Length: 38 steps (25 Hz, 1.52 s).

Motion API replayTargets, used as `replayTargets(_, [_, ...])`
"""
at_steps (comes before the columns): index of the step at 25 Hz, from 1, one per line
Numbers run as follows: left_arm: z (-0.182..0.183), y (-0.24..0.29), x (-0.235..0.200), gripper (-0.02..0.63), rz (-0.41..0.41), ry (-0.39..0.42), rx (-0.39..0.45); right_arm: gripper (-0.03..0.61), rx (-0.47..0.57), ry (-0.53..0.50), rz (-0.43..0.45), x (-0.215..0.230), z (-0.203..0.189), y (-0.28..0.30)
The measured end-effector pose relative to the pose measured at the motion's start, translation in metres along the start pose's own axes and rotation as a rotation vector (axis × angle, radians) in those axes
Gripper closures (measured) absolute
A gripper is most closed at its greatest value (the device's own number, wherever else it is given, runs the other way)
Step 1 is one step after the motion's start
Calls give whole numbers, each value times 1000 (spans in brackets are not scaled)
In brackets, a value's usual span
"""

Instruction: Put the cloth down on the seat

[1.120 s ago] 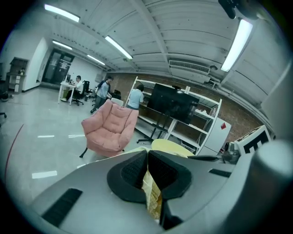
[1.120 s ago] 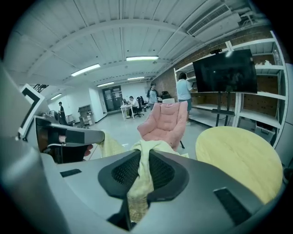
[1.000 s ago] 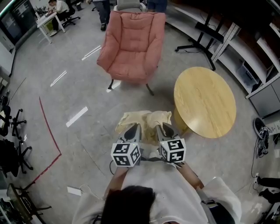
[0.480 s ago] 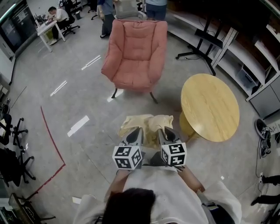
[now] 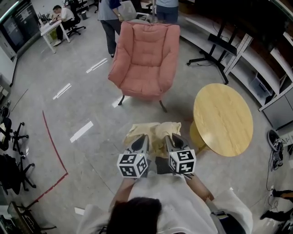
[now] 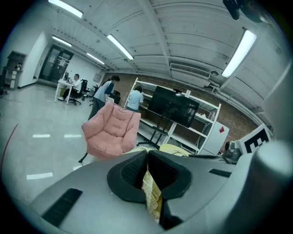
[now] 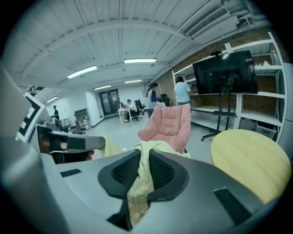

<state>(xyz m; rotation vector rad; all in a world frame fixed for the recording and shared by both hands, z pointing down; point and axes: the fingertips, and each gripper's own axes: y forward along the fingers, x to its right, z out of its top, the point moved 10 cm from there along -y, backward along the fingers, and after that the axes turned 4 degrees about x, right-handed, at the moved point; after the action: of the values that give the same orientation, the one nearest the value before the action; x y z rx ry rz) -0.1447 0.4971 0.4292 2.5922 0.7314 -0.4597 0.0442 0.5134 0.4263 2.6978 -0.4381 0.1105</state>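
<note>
A pale yellow cloth (image 5: 154, 133) hangs in front of me, held up between both grippers above the floor. My left gripper (image 5: 141, 139) is shut on the cloth's left part; the fabric (image 6: 151, 194) is pinched between its black pads. My right gripper (image 5: 171, 138) is shut on the right part, with cloth (image 7: 139, 183) draped through its jaws. The pink armchair (image 5: 145, 58) stands ahead on thin legs, its seat (image 5: 139, 82) bare. In the gripper views the armchair (image 6: 111, 131) (image 7: 168, 125) shows beyond the jaws, still some way off.
A round wooden table (image 5: 222, 119) stands to the right of the chair, close to my right side. Two people (image 5: 109, 13) stand behind the armchair. A monitor stand (image 5: 219, 41) and shelving lie at the right; a red floor line (image 5: 51, 137) runs at the left.
The armchair and round table have drawn closer in the head view as I carried the cloth toward them. Both grippers keep the same hold on the cloth.
</note>
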Motion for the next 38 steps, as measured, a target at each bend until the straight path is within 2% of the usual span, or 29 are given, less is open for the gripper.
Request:
replayTargets(9, [22, 68, -21, 581, 48, -21, -8, 509, -25, -17, 54, 40, 24, 69])
replayTargets(24, [75, 216, -22, 581, 123, -42, -11, 509, -52, -26, 142, 148, 86, 179])
replayTargets(38, [98, 291, -21, 581, 151, -34, -2, 509, -38, -30, 184, 203, 111, 231])
